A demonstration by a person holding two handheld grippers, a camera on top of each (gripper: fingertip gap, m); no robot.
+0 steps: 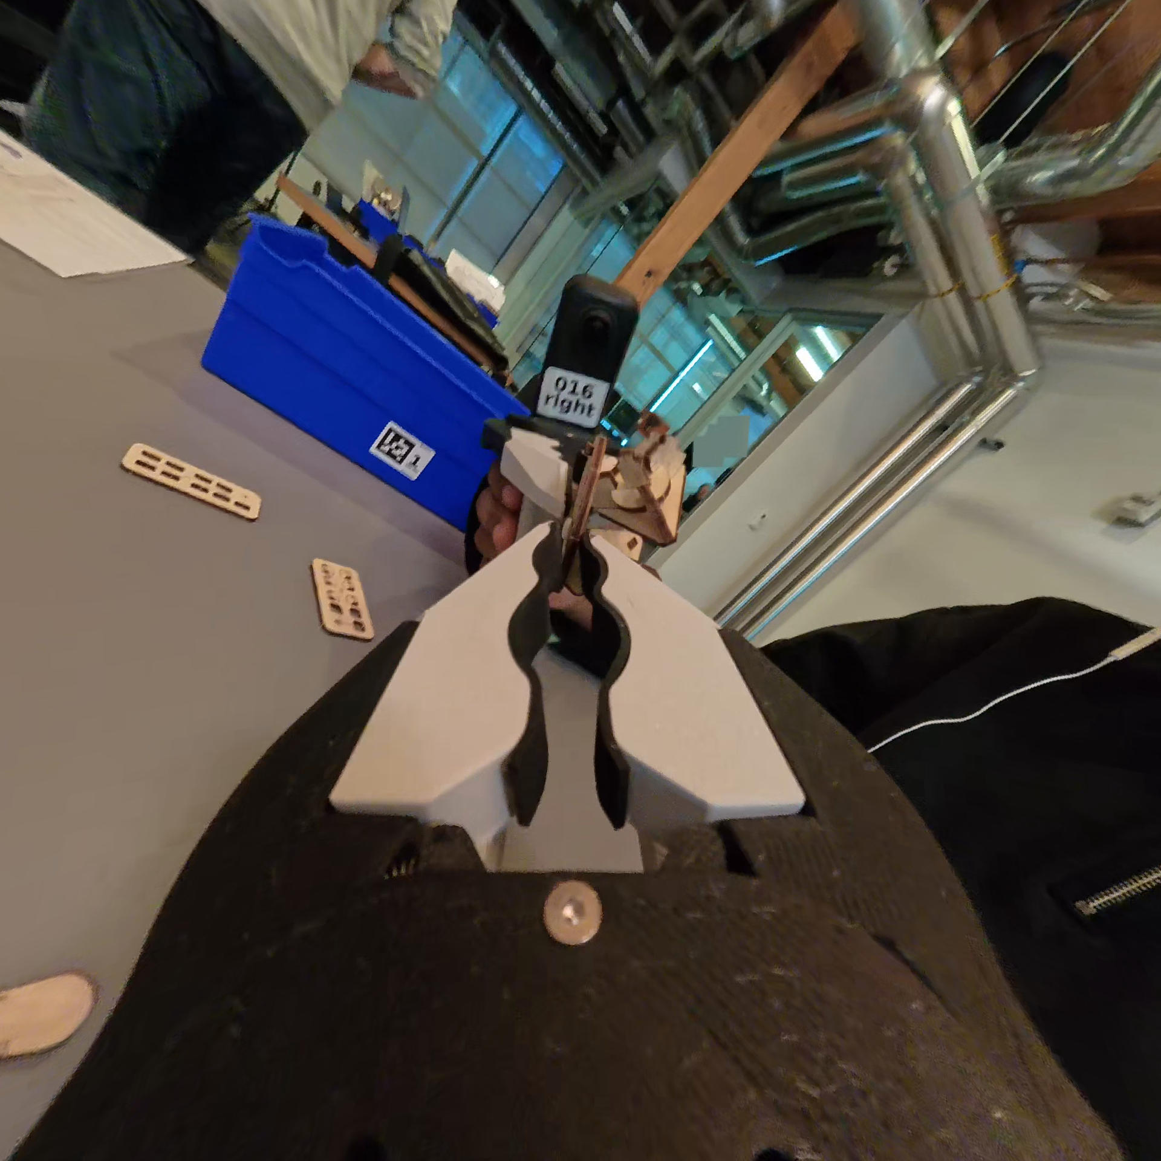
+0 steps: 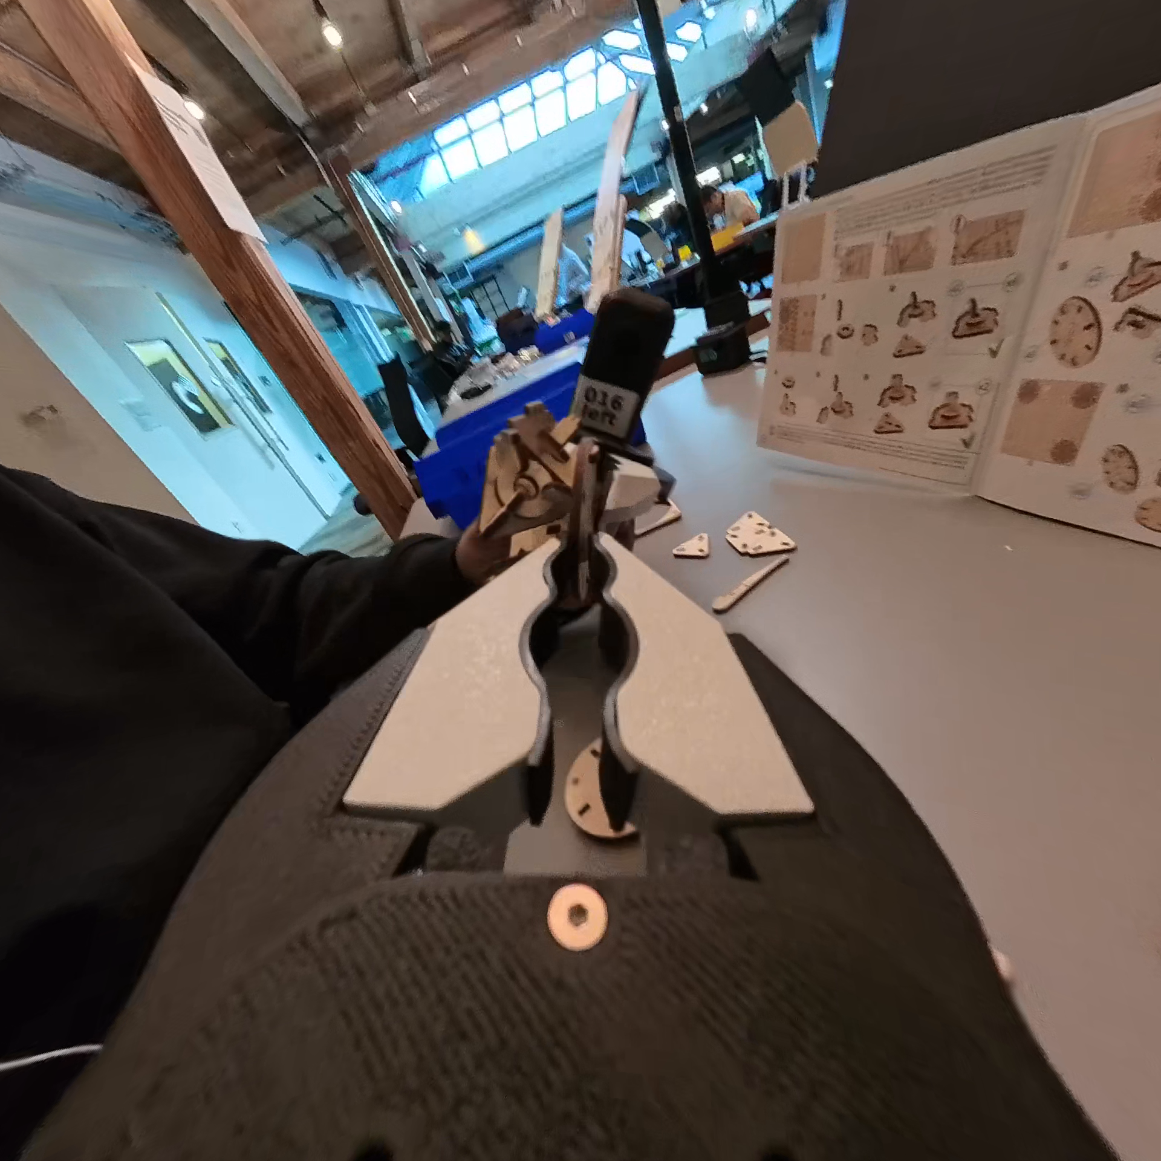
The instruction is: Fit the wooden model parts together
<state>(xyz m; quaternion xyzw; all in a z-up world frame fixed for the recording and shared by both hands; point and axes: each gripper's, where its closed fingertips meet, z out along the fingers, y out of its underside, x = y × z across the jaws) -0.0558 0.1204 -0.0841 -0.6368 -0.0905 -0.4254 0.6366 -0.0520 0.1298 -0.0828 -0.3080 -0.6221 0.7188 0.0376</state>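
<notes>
Above the grey table (image 2: 942,628), both claws pinch the upright wooden model (image 2: 534,490).

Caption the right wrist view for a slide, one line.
Right hand-held gripper pinching a wooden model edge-on, left hand-held gripper opposite, above a grey table.

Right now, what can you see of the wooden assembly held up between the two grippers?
The wooden assembly is pale laser-cut plywood with dark burnt edges: a thin flat plate seen edge-on, with a cluster of slotted pieces, a round disc and a peg on one face. It is held in the air above the grey table. The left gripper and right gripper face each other, and each has its jaws closed on the plate's edge.
</notes>
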